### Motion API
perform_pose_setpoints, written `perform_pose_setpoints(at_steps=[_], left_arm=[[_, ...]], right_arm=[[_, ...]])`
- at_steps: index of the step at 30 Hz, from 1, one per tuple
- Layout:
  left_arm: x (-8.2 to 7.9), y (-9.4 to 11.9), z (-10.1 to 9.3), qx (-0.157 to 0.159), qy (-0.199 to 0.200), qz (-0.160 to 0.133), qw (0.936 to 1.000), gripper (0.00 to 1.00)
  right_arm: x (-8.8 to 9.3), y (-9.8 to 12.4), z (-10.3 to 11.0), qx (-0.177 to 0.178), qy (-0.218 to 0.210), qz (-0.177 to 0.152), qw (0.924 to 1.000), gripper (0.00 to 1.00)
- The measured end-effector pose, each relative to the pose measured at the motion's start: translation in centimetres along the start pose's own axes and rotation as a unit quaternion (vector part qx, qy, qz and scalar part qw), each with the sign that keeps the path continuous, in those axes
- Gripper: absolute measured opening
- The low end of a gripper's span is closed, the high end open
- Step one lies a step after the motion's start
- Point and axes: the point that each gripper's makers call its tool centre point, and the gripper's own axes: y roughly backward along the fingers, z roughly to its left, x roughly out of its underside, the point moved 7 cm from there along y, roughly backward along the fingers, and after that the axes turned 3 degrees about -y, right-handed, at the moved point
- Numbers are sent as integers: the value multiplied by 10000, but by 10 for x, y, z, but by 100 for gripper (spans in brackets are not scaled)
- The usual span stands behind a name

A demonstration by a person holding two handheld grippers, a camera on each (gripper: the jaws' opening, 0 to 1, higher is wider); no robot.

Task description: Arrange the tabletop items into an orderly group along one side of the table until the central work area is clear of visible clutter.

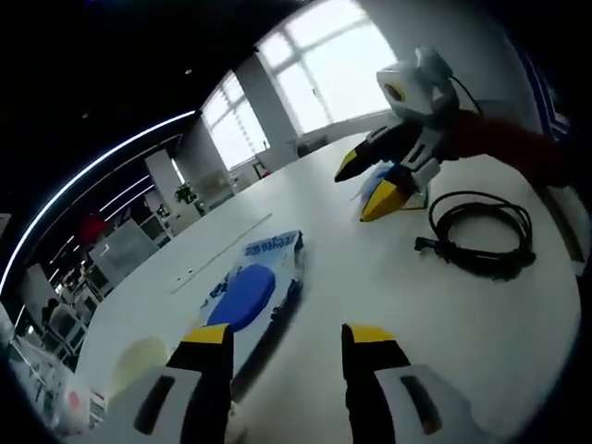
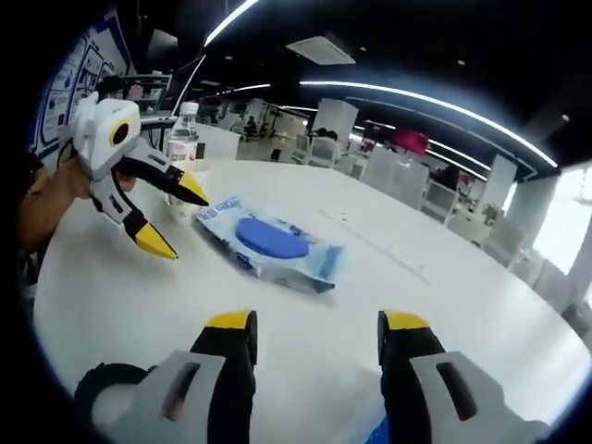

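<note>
- The left gripper [image 1: 287,344] is hovering low over the white table [image 1: 370,268] with its jaws wide apart and nothing between them; in the right gripper view it [image 2: 165,220] is coming in from the left, tips pointing toward the wipes pack.
- The right gripper [image 2: 316,331] is also hanging above the table with its jaws spread wide and holding nothing; in the left gripper view it [image 1: 370,185] is sitting further along the table, near the coiled black cable [image 1: 481,231].
- The wipes pack [image 2: 270,242], blue and white with a round blue lid, is lying flat near the middle of the table, just ahead of the left gripper's jaws.
- A clear water bottle [image 2: 183,139] is standing behind the left gripper, toward the table's far edge.
- By the look of it, the tidying is only beginning: the pack is not yet gripped, and the cable and bottle are lying well apart.
- The next move is probably calling for the left jaws to close on the pack's edge and slide it toward one side.
- White lettering is showing on the pack's blue end [image 1: 274,246], but it is too blurred to read; the bottle's label is likewise unreadable.
</note>
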Motion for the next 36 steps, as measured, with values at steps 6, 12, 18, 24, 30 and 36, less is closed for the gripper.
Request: perform_pose_setpoints(at_steps=[6,12,18,24,30,36], left_arm=[[2,-1,2,-75,-5,167,9998,40],[3,-3,5,-96,-28,266,9996,38],[5,-5,4,-34,-3,361,9993,36],[3,-7,4,-56,-75,407,9991,34],[2,-8,3,-60,-152,439,9989,34],[2,-10,3,-69,-249,527,9983,30]], right_arm=[[-2,-7,-3,-29,49,26,10000,48],[-2,-16,-3,-73,93,60,9999,47],[-2,-25,-5,-124,130,82,9998,45],[0,-28,-6,-149,183,115,9997,43],[0,-28,-7,-140,220,127,9996,42],[-3,-30,-8,-175,258,121,9994,39]])
